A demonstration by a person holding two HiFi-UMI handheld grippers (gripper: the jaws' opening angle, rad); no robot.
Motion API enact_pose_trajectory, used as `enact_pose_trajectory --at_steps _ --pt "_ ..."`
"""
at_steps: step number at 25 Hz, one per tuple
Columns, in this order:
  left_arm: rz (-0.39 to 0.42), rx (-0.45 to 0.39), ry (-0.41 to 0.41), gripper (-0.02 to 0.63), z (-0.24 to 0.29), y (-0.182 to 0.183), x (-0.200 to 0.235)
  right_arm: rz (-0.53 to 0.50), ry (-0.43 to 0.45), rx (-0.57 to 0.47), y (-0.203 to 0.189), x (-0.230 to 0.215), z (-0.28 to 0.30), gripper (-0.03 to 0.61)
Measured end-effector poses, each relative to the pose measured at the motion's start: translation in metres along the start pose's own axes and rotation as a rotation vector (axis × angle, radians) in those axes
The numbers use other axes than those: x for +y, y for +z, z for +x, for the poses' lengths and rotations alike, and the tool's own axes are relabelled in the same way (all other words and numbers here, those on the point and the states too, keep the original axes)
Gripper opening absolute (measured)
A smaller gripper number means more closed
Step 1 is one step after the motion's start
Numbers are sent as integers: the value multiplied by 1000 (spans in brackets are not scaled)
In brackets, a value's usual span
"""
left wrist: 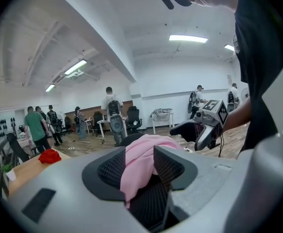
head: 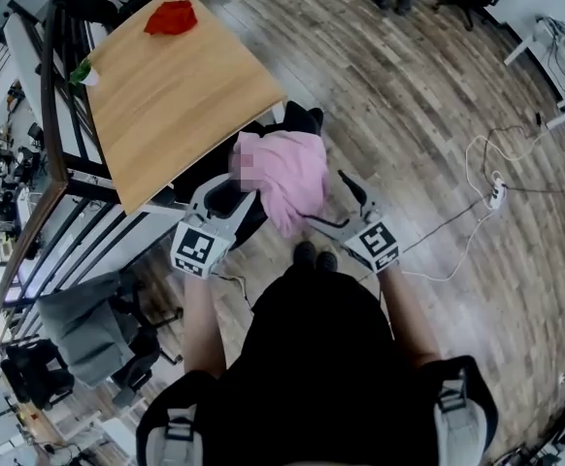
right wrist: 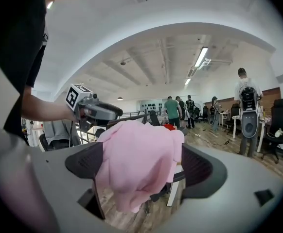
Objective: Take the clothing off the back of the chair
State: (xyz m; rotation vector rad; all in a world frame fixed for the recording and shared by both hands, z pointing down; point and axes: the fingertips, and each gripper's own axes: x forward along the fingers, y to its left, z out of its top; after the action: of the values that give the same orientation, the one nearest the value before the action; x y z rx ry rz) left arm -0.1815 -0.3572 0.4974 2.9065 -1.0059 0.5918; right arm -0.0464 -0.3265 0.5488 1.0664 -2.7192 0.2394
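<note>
A pink garment [head: 290,175] lies draped over the back of a black office chair [head: 305,119] that is pushed against the wooden table. My left gripper [head: 232,196] is at the garment's left side and my right gripper [head: 333,208] at its right side. In the left gripper view the pink garment [left wrist: 140,154] hangs loosely between the jaws of the left gripper [left wrist: 139,168], which stand apart. The right gripper [right wrist: 141,168] has its jaws spread wide around the bunched pink garment [right wrist: 134,159], without pressing on it.
The wooden table [head: 181,90] carries a red cloth [head: 171,17] and a small green item [head: 81,71]. A second chair with a grey garment [head: 88,326] stands lower left. Cables and a power strip [head: 497,194] lie on the floor at right. People [right wrist: 171,111] stand far off.
</note>
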Motion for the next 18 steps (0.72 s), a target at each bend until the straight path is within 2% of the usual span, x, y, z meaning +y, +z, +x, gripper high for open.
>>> enact_pose_trajectory --at_steps 3,8,12,18 --pt "60 -4 -77 226 16 8 4 0 -23 -12 9 -8 14 561" --pt "63 30 -225 323 32 -2 7 31 -9 -16 16 -11 34 572" --pt "66 59 -289 355 42 -13 18 27 17 13 13 -8 52 574" --pt "66 131 -424 357 51 -35 22 55 75 33 11 -8 65 574"
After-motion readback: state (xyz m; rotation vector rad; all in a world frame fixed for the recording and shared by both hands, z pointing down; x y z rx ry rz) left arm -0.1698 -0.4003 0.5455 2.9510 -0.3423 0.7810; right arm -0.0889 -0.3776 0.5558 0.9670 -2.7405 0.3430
